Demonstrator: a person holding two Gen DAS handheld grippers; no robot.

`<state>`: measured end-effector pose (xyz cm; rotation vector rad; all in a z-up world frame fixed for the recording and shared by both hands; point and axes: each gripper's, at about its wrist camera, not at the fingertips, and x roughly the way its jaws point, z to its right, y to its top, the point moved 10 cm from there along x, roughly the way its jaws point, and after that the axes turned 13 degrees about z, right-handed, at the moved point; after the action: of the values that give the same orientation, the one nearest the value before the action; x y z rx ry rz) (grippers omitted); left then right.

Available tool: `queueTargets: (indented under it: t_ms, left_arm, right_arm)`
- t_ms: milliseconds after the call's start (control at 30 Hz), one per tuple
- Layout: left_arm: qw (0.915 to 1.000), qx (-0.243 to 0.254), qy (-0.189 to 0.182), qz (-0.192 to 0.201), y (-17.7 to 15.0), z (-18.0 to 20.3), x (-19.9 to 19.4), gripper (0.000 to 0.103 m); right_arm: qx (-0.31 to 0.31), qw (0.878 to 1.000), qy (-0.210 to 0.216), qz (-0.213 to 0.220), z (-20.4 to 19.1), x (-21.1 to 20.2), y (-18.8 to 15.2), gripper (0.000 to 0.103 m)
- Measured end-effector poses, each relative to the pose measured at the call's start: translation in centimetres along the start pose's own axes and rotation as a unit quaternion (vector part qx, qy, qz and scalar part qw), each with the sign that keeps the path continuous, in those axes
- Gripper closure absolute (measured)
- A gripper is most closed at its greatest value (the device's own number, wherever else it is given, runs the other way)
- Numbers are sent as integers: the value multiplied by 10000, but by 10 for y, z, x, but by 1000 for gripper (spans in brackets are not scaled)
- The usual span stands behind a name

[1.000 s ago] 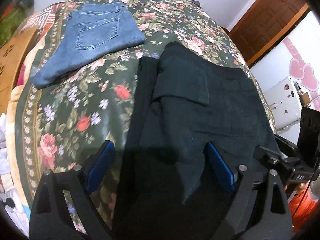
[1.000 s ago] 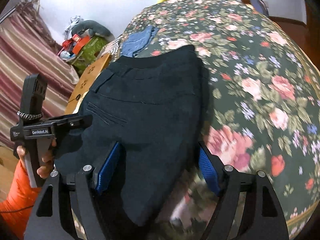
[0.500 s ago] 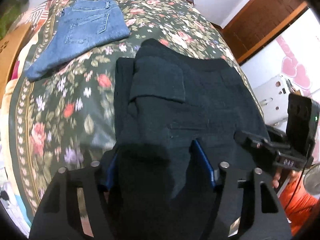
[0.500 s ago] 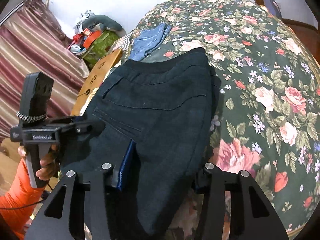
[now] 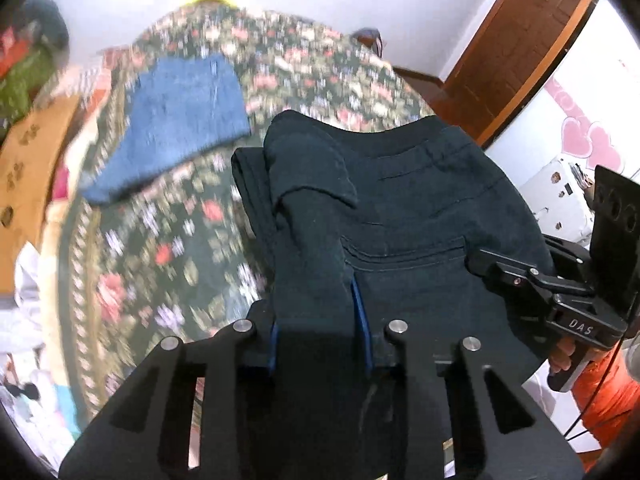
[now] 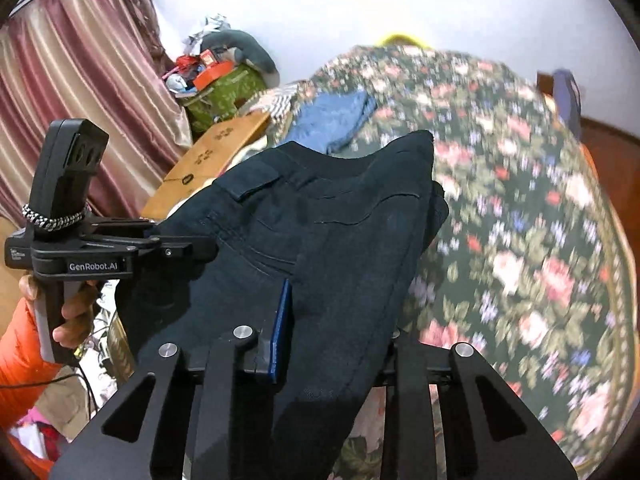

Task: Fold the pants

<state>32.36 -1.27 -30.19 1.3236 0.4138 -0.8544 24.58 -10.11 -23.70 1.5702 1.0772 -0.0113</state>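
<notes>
Both grippers now clamped on the black pants (image 5: 400, 208), which were lying flat on the floral bedspread (image 5: 168, 240) a second ago with jaws wide open around the near edge. Left gripper (image 5: 316, 328): blue pads squeezed on a bunched fold. Right gripper (image 6: 332, 320): same, cloth pinched, its right pad hidden under fabric. Pants' near end is lifted off the bedspread; waistband end looks raised too, contact with the bedspread unclear. Background blurred, so motion underway. Judgement: grasp done, fold-over toward the far end starting. Beyond the pants, folded blue jeans (image 5: 180, 120) lie on the bedspread, apart from them.
</notes>
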Motion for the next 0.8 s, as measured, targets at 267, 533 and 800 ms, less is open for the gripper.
queueTargets:
  t_ms: [267,533,800]
  left_arm:
    - [9950,216,301,932,79,-14,-39,74]
    - [9882,214,554,1410,140,-62,-51,74]
    - [9836,283,956,1503,174,-122,-23,74]
  right_arm:
    - [-350,9978,110,546,-21,7,74,79]
    - [-845,9930,284,776,-41,43,130,79]
    - [-1029,9914,430,685,-48,114,154,79]
